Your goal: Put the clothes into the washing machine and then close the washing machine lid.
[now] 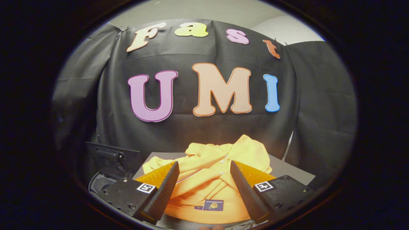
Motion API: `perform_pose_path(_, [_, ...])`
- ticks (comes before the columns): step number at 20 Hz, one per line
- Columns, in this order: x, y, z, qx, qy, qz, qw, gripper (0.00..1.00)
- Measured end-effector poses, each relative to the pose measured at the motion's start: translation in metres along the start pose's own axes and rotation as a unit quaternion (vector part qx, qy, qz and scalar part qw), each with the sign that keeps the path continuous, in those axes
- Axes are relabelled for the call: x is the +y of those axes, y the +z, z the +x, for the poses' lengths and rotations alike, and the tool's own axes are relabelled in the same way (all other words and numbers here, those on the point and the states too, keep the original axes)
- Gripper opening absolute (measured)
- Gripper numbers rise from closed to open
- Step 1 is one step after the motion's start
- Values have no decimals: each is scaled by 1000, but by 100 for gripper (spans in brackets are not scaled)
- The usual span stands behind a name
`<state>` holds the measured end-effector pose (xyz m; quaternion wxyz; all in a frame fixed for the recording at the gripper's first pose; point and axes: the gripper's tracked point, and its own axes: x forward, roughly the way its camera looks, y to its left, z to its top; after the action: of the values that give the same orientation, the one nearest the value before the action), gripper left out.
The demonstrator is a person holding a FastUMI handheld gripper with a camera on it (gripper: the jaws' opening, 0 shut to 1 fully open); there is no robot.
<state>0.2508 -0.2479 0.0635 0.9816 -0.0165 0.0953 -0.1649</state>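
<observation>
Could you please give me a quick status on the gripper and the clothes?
Gripper open, jaws spread either side of the yellow garment, not pressing it. Garment heaped on the grey surface. Washing machine beside the garment, lid up. Nothing in the way.

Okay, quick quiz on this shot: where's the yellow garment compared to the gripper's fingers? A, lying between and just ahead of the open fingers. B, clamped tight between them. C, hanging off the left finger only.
A: the gripper is open, its fingers spread apart, with the yellow garment lying heaped between and ahead of them.
</observation>
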Motion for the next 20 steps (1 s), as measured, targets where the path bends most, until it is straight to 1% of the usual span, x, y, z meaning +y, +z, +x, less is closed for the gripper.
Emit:
perform_pose_path(4, [-9, -12, 18, 41, -15, -46, 998, 95])
perform_pose_path(6, [-7, -17, 22, 62, -12, -67, 996, 87])
perform_pose_path(7, [-8, -21, 24, 75, -14, -78, 994, 86])
perform_pose_path(10, [-8, -29, 31, 106, -12, -92, 990, 86])
perform_pose_path(12, [-4, -39, 33, 119, -2, -77, 990, 79])
perform_pose_path(14, [0, -43, 37, 125, 7, -46, 991, 55])
perform_pose_path(16, [-1, -41, 37, 130, 5, -43, 991, 31])
perform_pose_path(18, [1, -38, 34, 132, 0, -53, 990, 14])
perform_pose_path(20, [12, -30, 28, 123, 8, -56, 991, 10])
